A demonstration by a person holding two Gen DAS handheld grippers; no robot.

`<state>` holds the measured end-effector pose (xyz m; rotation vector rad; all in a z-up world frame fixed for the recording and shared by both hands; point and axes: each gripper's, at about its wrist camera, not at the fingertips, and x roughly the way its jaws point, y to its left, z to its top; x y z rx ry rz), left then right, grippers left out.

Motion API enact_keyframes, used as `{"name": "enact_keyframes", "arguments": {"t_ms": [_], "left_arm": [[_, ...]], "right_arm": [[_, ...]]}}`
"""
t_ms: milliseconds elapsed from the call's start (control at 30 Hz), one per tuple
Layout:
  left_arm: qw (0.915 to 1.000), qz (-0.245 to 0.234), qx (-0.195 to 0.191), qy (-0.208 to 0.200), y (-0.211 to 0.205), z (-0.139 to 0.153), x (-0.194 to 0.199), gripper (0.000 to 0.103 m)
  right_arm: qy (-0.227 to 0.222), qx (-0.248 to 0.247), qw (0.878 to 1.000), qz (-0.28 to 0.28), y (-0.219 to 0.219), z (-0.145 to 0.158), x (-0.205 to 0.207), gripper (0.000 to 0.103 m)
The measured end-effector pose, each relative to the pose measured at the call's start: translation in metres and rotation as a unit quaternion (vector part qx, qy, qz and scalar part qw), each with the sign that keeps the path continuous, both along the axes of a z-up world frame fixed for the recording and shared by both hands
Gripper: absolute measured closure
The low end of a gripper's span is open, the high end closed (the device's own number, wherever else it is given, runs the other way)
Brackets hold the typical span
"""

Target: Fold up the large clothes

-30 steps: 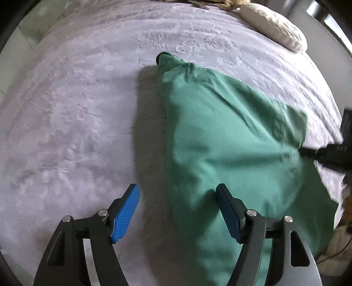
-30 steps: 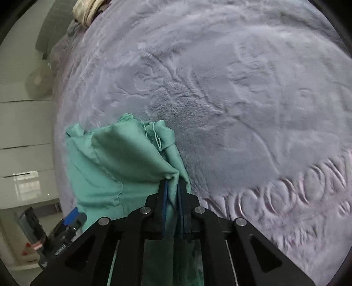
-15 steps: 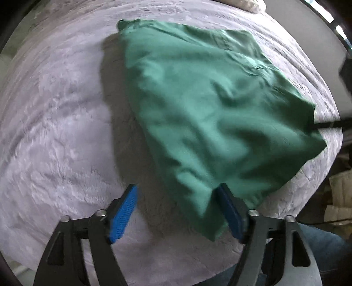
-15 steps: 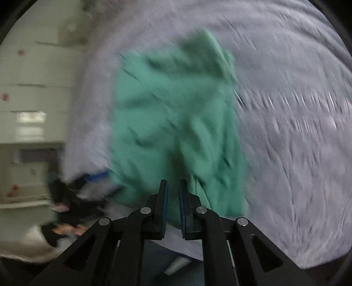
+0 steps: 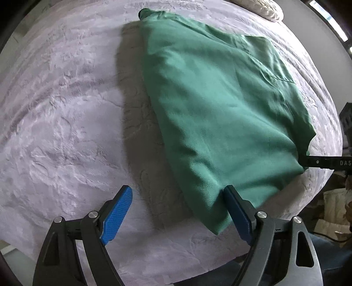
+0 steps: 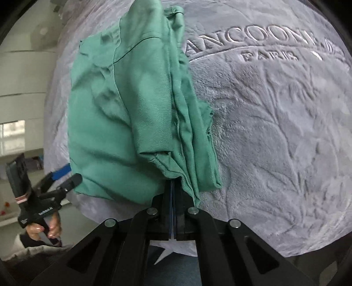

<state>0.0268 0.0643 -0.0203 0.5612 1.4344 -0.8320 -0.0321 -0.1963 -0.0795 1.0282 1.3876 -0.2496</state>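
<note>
A green garment (image 5: 220, 99) lies spread on a grey plush blanket (image 5: 66, 110) covering a bed. My left gripper (image 5: 176, 211) points down over the garment's near corner, open, and that corner rests against the inside of the right blue pad (image 5: 237, 213). In the right wrist view my right gripper (image 6: 173, 184) is shut on a bunched edge of the garment (image 6: 132, 110), which rises in folds from its tips. Its black finger shows in the left wrist view at the cloth's right corner (image 5: 308, 161). The left gripper (image 6: 63, 176) appears beyond the cloth's left edge.
A pale pillow (image 5: 259, 6) sits at the far end of the bed. Raised lettering (image 6: 253, 41) marks the blanket (image 6: 275, 132). The bed's near edge runs just under both grippers. A hand (image 6: 44, 231) holds the left tool. Light bags (image 5: 330, 211) lie on the floor.
The right gripper swung round and pulled its corner of the garment toward the bed's near edge, drawing the cloth out wider. The left gripper slid back to the near corner, its jaws slightly wider.
</note>
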Motion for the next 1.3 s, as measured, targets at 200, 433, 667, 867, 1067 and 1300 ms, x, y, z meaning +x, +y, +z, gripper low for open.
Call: {"name": "enact_keyframes", "arguments": {"t_ms": [200,433,667,867,1067,1300], "left_arm": [[1.0,-0.002,0.005,-0.003,-0.005,0.004,0.005,0.017],[1.0,-0.001,0.009,-0.003,-0.011,0.003,0.008,0.017],[0.9998,-0.001,0.018,-0.011,-0.018,0.005,0.012,0.017],[0.9993,0.011,0.02,-0.031,-0.022,0.014,0.019,0.017],[0.9988,0.025,0.02,-0.038,-0.023,0.014,0.027,0.017],[0.9985,0.02,0.03,-0.04,-0.022,0.014,0.028,0.017]], "right_arm": [[0.018,0.004,1.0,-0.008,0.005,-0.003,0.013,0.103],[0.017,-0.008,1.0,0.009,-0.003,0.01,0.022,0.101],[-0.045,-0.038,0.998,-0.021,-0.015,0.048,0.039,0.1],[-0.001,-0.021,0.998,-0.063,-0.029,0.022,0.041,0.1],[0.011,-0.013,0.998,-0.059,-0.019,0.009,0.044,0.1],[-0.051,-0.048,0.997,-0.043,-0.018,0.044,0.063,0.1]]}}
